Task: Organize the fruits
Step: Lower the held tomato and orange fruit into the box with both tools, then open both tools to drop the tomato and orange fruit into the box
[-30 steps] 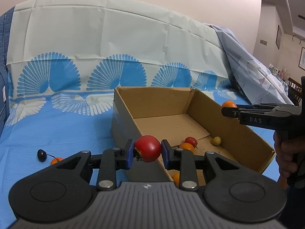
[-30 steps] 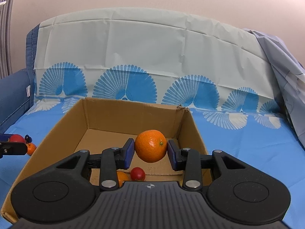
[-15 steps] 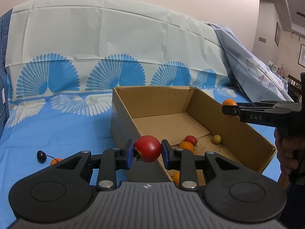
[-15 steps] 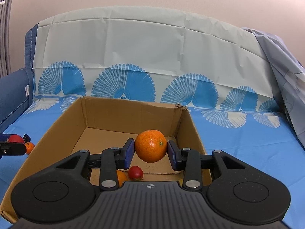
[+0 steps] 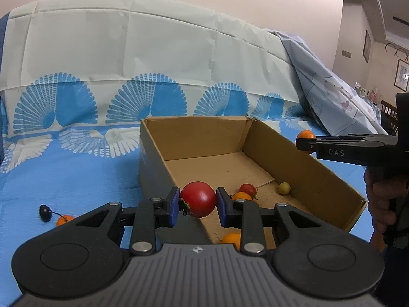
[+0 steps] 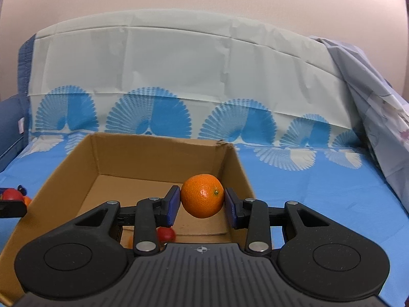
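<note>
My left gripper [image 5: 197,202] is shut on a red tomato [image 5: 198,199], held above the near left rim of an open cardboard box [image 5: 153,153]. Inside the box lie a small red tomato [image 5: 247,189], orange fruits [image 5: 241,196] and a yellow-green fruit [image 5: 284,188]. My right gripper [image 6: 202,203] is shut on an orange mandarin [image 6: 202,195], held over the right part of the box [image 6: 64,174]. It also shows in the left wrist view [image 5: 305,143] above the box's right wall.
The box stands on a blue patterned cloth [image 5: 64,174]. A dark small fruit [image 5: 45,212] and a small orange fruit [image 5: 64,220] lie on the cloth left of the box. A pale draped backrest [image 5: 153,51] rises behind. A light sheet [image 5: 332,97] hangs at right.
Both grippers keep their fruit. The right gripper has shifted right over the box. The left gripper has barely moved.
</note>
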`<state>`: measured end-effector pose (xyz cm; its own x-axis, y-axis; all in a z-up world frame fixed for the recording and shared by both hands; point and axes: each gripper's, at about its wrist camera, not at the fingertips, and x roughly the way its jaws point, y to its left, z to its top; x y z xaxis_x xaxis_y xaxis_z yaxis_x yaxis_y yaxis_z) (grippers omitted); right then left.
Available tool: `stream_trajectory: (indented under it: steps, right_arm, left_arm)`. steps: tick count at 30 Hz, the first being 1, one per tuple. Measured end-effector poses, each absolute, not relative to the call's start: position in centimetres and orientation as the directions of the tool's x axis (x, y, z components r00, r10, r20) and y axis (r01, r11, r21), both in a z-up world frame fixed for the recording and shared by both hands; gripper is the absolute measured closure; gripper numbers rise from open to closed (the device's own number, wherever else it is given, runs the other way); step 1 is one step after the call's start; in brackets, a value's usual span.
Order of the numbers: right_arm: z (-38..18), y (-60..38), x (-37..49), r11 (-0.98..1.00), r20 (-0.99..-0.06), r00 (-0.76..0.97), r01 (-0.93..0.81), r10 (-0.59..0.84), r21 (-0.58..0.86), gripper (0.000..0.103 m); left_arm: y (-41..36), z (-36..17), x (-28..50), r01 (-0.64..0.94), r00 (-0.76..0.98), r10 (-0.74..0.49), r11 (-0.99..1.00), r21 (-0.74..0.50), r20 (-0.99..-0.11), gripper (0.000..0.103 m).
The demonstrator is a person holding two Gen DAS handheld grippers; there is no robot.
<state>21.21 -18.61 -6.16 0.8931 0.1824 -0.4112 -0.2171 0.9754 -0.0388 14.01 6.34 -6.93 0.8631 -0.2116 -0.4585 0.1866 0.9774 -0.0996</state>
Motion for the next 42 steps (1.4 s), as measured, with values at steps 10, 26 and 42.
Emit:
stream_trajectory:
  steps: [10, 26, 42]
  right_arm:
    - [-6.7, -19.3, 21.8, 0.980, -0.426, 0.891, -0.193, 0.158, -0.040, 0.064]
    - [-6.8, -19.0, 21.6, 0.981, -0.428, 0.891, -0.188, 0.148, -0.051, 0.064]
    - [-7.0, -18.9, 21.8, 0.986, -0.441, 0.888, -0.163, 0.126, -0.047, 0.044]
  left_arm:
    - [4.3, -6.9, 13.7, 0.265, 0.860, -0.279, 0.960, -0.094, -0.427, 0.069]
    - [2.9, -6.9, 12.9, 0.331, 0.848, -0.329, 0.941, -0.071, -0.415, 0.069]
    - [2.8, -6.8, 12.4, 0.382, 0.836, -0.394, 0.918, -0.111, -0.381, 0.051]
